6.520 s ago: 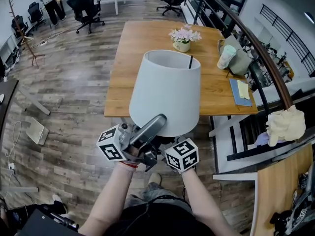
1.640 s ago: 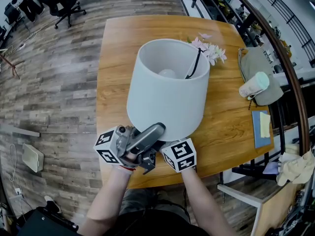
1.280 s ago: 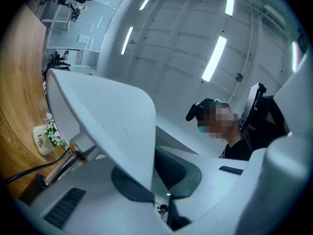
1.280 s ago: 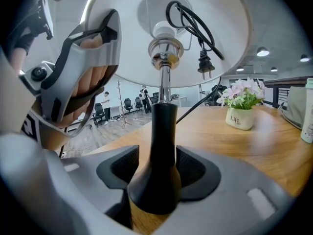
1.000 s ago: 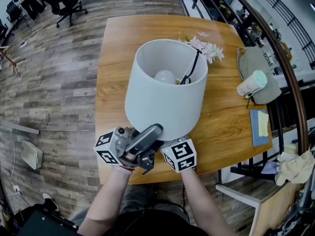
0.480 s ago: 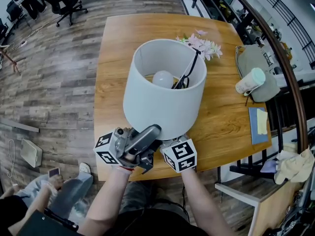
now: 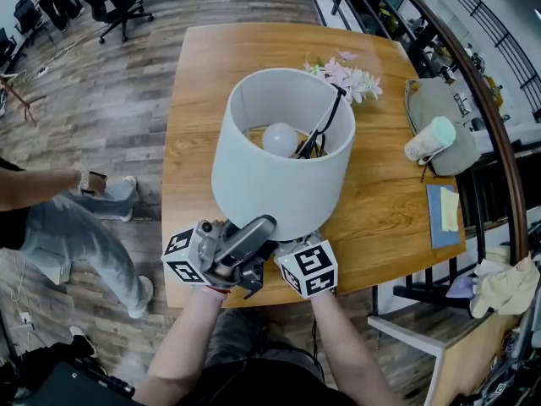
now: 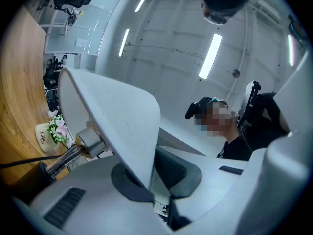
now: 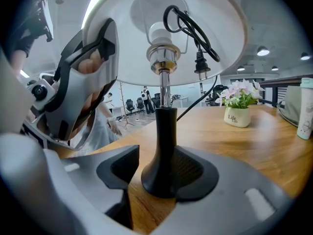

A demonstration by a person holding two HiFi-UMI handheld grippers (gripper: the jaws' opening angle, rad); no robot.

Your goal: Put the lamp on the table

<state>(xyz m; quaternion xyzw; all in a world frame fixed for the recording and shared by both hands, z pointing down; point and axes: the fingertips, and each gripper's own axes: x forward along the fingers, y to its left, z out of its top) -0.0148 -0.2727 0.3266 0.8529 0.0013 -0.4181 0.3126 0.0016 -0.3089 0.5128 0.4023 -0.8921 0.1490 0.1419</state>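
Note:
The lamp stands at the near edge of the wooden table (image 7: 203,83). Looking down into its white shade (image 7: 279,180), I see the bulb (image 7: 279,139) and the coiled black cord (image 7: 325,125). My left gripper (image 7: 269,225) points up and is shut on the shade's lower rim (image 8: 142,146), with the thin wall pinched between its pads. My right gripper (image 9: 159,168) is level and open. The lamp's black base (image 9: 161,175) rests on the wood between its jaws, with a narrow strip of table showing beside the left pad. In the head view these jaws are hidden under the shade.
A small pot of pink flowers (image 7: 347,78) stands behind the lamp. A grey bag (image 7: 439,112) with a cup (image 7: 429,139) and a blue notebook (image 7: 445,218) lie along the table's right side. A person (image 7: 72,222) walks on the floor at the left. A railing (image 7: 482,134) runs along the right.
A person has come in at the lower left and walked up the floor beside the table. The shade has settled slightly, so more of the bulb shows. Both grippers have stayed put.

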